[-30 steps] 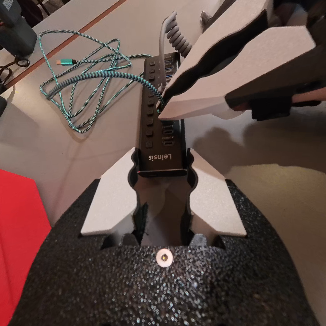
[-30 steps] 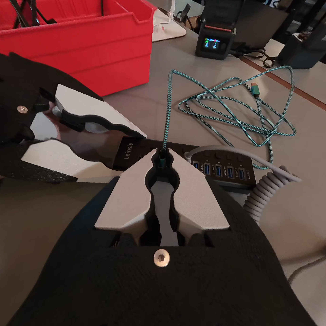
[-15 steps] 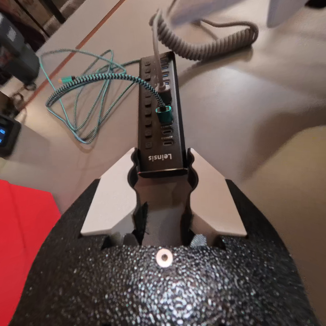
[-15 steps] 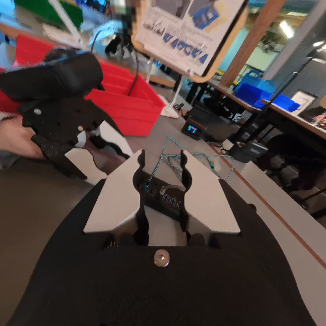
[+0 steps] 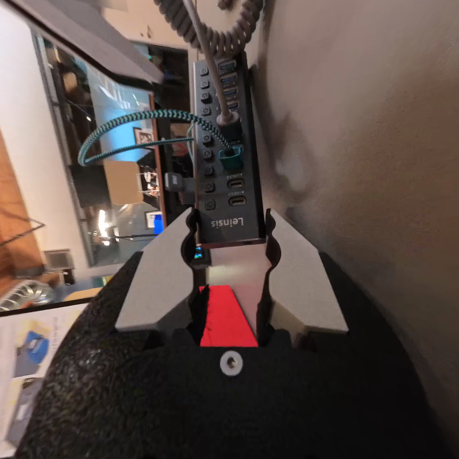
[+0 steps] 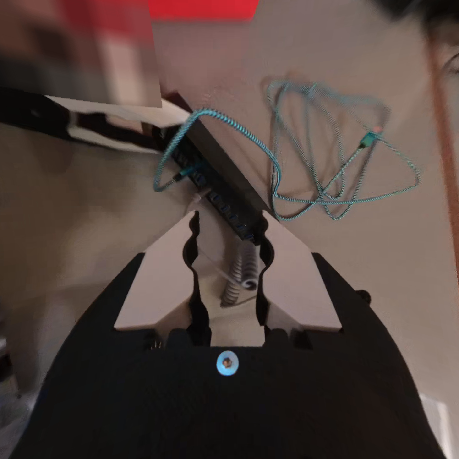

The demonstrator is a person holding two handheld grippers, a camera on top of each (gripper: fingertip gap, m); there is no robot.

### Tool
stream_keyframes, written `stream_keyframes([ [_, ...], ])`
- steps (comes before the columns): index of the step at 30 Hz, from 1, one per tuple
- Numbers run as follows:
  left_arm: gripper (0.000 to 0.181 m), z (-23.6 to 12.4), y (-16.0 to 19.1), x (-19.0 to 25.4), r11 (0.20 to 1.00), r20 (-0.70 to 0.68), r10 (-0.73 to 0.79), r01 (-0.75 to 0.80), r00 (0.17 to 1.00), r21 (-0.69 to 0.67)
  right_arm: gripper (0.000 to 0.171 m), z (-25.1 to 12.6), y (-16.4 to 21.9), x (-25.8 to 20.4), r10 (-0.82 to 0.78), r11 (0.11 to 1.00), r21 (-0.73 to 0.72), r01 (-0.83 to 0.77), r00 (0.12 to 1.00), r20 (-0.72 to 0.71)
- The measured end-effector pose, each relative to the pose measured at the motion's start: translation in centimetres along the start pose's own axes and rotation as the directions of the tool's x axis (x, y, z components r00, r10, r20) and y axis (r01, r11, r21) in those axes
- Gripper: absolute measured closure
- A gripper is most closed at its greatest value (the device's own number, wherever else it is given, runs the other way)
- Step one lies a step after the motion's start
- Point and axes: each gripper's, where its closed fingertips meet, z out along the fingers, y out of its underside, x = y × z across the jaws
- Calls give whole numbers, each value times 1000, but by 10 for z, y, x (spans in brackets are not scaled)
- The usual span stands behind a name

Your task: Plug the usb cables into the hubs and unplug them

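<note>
My left gripper (image 5: pixel 229 223) is shut on the near end of a long black USB hub (image 5: pixel 223 139) and holds it turned on its side, lifted off the table. A teal braided cable's plug (image 5: pixel 231 157) sits in a port near the hub's middle, and a grey coiled cable's plug (image 5: pixel 228 124) sits in the port beyond it. My right gripper (image 6: pixel 229 223) is open and empty, above the hub (image 6: pixel 223 173), which is blurred in the right wrist view. The teal cable (image 6: pixel 335 159) lies in loose loops on the table to the hub's right. The grey coiled cable (image 6: pixel 241 275) shows between my right fingers.
The beige table (image 6: pixel 323 49) has a brown edge strip (image 6: pixel 444 149) at the right. A red bin (image 6: pixel 201 8) stands at the far side. The left gripper (image 6: pixel 99 126) shows at the left of the right wrist view under a blur patch. A poster board (image 5: pixel 29 347) is behind.
My right gripper let go of the teal plug, opened and pulled up and away. My left gripper has kept hold of the hub and tipped it onto its side with both cables plugged in.
</note>
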Motion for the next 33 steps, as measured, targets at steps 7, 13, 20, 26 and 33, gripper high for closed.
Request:
stream_keyframes([
  [7,127,-6,-9,-5,995,62,88,-90,994,45,117,47,15,-5,-210,927,-271,259,958,197],
  [13,127,-8,-13,-3,993,51,70,-75,996,89,137,48,12,-1,-268,901,-290,324,939,216],
  [20,105,-3,-6,-10,988,14,-137,136,990,77,140,39,8,5,-375,886,-253,389,921,104],
  [26,100,-8,15,-41,899,87,-434,425,897,105,147,-33,-25,39,-431,898,-187,399,883,-186],
  [33,107,-7,15,-39,886,64,-458,450,887,109,147,-151,-57,73,-425,902,-163,401,749,-509],
])
